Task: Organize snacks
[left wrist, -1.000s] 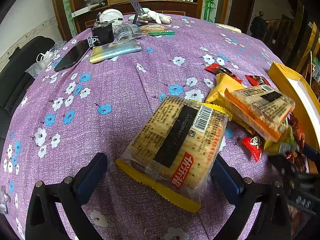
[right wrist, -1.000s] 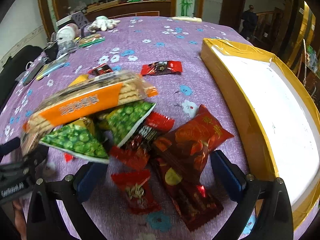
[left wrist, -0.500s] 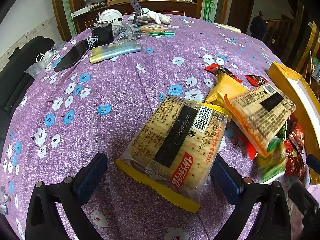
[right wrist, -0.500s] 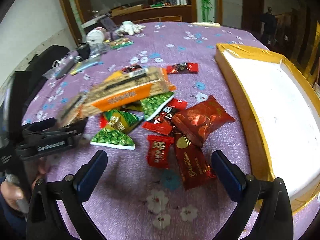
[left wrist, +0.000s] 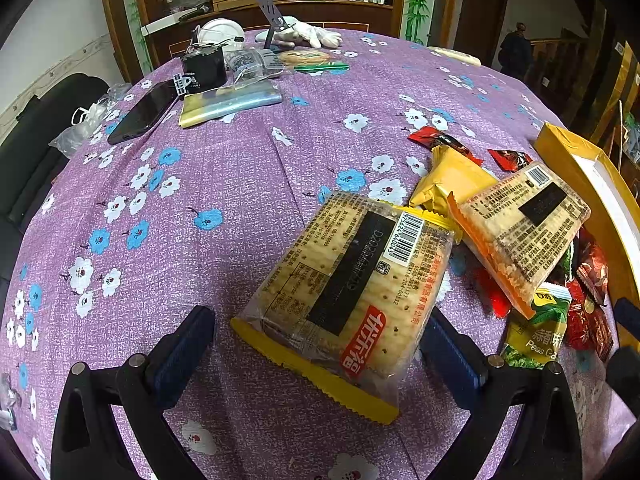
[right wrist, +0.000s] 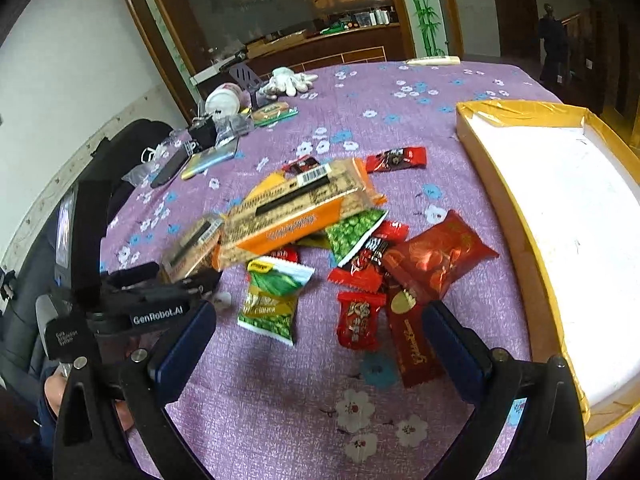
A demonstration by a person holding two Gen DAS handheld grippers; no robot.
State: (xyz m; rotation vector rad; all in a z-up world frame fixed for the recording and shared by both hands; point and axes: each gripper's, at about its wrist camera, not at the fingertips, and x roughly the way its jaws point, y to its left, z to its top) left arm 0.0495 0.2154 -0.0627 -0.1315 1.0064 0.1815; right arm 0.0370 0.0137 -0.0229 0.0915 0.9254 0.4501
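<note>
A cracker pack with yellow ends (left wrist: 348, 292) lies flat on the purple cloth between the fingers of my left gripper (left wrist: 316, 350), which is open around it. An orange cracker pack (left wrist: 524, 232) leans on a pile of small snacks to its right. In the right wrist view, the orange pack (right wrist: 296, 212) tops green pea bags (right wrist: 272, 300) and red packets (right wrist: 360, 320). My right gripper (right wrist: 318, 348) hangs open above the cloth in front of that pile, holding nothing. A yellow box (right wrist: 500, 184) with a white inside stands at the right.
A phone (left wrist: 144, 112), a black device (left wrist: 204, 68), a foil bag (left wrist: 232, 100), a white bowl (left wrist: 220, 32) and gloves (left wrist: 312, 36) sit at the table's far side. A black chair (left wrist: 36, 128) stands left. A hand (right wrist: 56, 392) holds the left gripper (right wrist: 176, 280).
My right gripper has pulled back and risen, so the whole pile and box now show. The orange cracker pack has shifted on the pile. The left gripper has not moved.
</note>
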